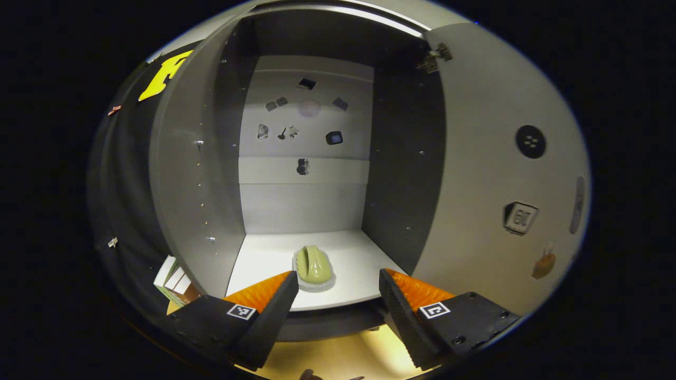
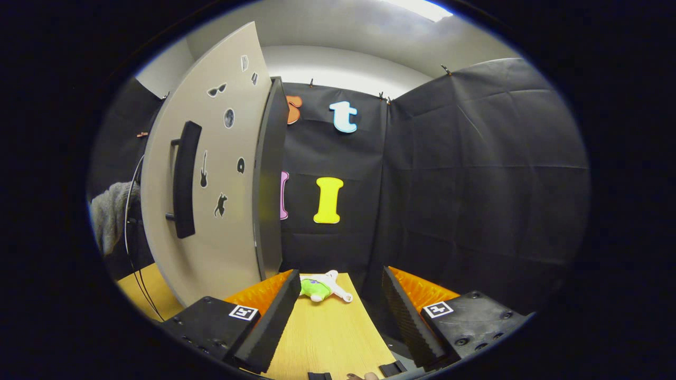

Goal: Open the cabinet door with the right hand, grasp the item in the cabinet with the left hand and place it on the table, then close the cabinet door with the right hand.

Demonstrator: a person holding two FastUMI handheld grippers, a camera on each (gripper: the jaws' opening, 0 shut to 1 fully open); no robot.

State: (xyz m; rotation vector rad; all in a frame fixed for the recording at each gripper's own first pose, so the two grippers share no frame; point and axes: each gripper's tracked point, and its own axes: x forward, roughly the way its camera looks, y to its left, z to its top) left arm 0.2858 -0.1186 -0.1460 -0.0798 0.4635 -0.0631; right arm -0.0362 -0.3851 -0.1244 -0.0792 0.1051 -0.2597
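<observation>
Cabinet (image 1: 303, 206) stands open, door (image 2: 211, 174) swung wide w/ handle (image 2: 182, 179) at 9 o'clock in right gripper view. Green item (image 1: 313, 265) sits on the cabinet floor near front edge, at 12 o'clock from left gripper (image 1: 334, 295), long axis pointing inward. Left gripper nearer, released, empty. Right gripper (image 2: 338, 301) released too, over table (image 2: 327, 338).

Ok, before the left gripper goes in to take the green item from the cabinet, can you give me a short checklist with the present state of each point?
1. Cabinet door swung open, opening free: ok.
2. Green item on the cabinet floor, in line with the left gripper: ok.
3. Left gripper open wide enough: ok, jaws apart, nothing between them.
4. Fingers around the item: not ok, item lies beyond the tips.
5. Right gripper off the door handle, open: ok.
6. Table has room: ok, small toy at far edge.
</observation>
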